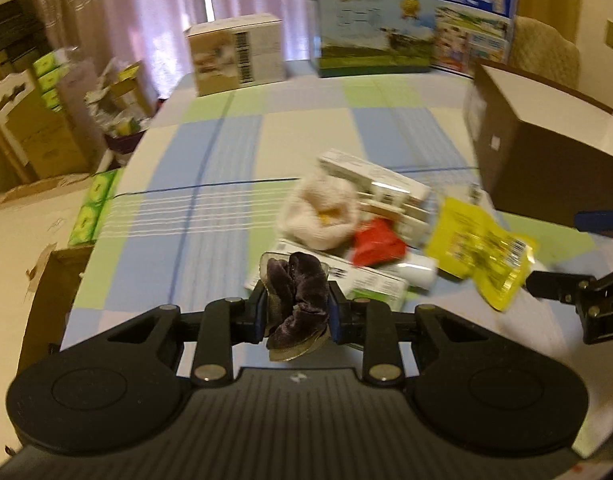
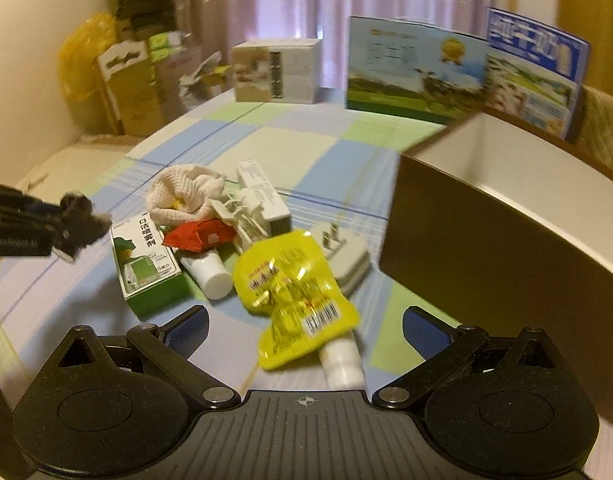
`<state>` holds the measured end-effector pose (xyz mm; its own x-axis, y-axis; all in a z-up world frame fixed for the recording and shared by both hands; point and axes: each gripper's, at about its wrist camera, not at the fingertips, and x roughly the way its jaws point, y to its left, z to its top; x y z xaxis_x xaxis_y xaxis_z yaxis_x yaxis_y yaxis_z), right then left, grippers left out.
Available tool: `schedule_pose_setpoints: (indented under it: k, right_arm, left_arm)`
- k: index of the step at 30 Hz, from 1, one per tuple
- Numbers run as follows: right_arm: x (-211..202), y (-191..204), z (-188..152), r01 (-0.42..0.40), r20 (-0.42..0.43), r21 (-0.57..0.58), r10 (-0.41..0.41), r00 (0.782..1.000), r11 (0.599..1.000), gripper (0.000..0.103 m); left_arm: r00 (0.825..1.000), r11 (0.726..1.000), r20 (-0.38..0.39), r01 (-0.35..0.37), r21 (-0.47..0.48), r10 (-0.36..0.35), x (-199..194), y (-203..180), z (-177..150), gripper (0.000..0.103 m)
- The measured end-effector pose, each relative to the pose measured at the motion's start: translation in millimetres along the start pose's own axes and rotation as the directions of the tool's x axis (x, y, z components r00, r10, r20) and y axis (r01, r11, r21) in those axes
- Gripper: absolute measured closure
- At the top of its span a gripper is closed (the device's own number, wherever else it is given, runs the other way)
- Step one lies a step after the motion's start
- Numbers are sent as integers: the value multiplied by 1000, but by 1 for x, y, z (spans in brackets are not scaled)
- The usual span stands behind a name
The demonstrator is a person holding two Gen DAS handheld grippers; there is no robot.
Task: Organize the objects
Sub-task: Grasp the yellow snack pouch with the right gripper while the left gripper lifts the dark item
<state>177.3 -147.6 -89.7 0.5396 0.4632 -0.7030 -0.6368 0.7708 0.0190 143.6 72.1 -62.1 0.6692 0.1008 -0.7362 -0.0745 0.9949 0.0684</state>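
Left fingers [image 1: 296,312] clamp dark velvet scrunchie [image 1: 296,304]; right fingers [image 2: 304,330] spread wide.

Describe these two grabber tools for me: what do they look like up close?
Both match. The left gripper and right gripper have matte black ribbed bodies, round black discs at each side, black linkage bars with silver rivets, and blue textured finger pads. A small white crosshair mark sits mid-body. No cables, hands or sleeves show.
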Motion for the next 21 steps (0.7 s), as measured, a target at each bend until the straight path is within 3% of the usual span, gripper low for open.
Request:
schedule_pose_setpoints:
  k: [7,13,21]
  right_arm:
    - [47,11,7,3,-60,-100,-9,998,995,3]
    - [75,23,4,43,-95,-194,-62,994,980,12]
    - [87,30,2,72,-77,-261,-95,993,963,28]
  left_arm:
    - [999,998,-33,-25,-64,23,16,22,-7,78]
    - [999,997,-42,-17,-76,14,21,28,-11,78]
    - [999,997,-50,-14,-77,10,24,28,-13,78]
